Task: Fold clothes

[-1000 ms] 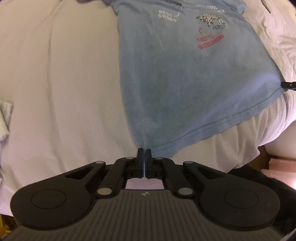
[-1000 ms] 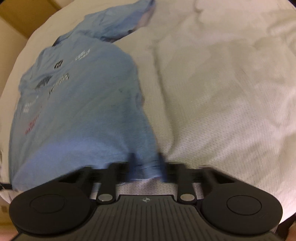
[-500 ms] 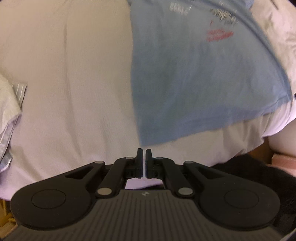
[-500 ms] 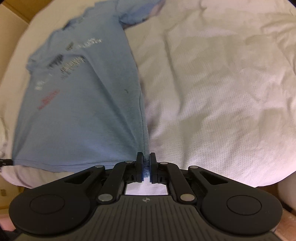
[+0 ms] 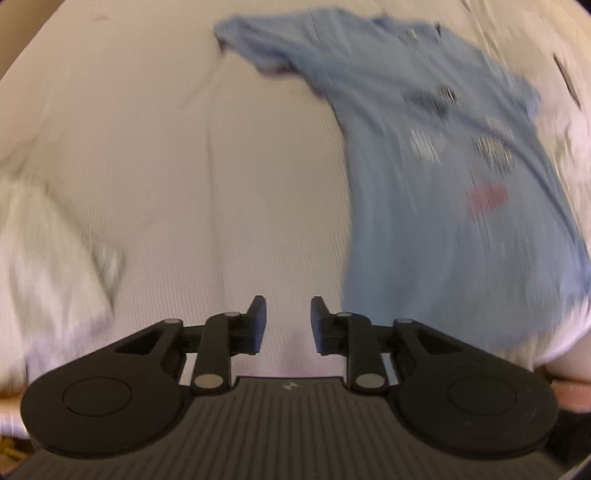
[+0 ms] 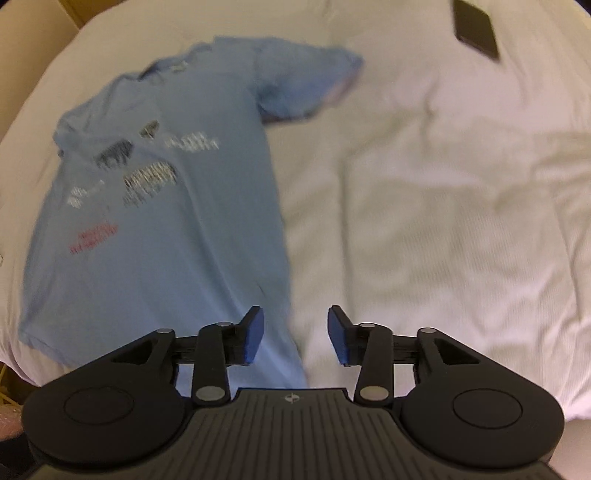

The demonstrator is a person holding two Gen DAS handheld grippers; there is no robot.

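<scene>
A light blue T-shirt (image 5: 436,206) with white, black and red print lies spread flat on the white bedspread (image 5: 184,184), collar far, hem near. My left gripper (image 5: 288,317) is open above bare bedspread just left of the shirt's near left corner, holding nothing. In the right wrist view the same T-shirt (image 6: 166,229) fills the left half. My right gripper (image 6: 295,332) is open over the shirt's near right edge, nothing between its fingers. Both views are motion-blurred.
A pale folded cloth (image 5: 55,266) lies at the left on the bed. A dark flat phone-like object (image 6: 474,27) rests at the far right of the bedspread (image 6: 443,221). The bed's near edge runs just beneath the grippers.
Both grippers let go of the shirt's hem corners and opened. Both rose and pulled back, so the whole shirt now shows lying flat.
</scene>
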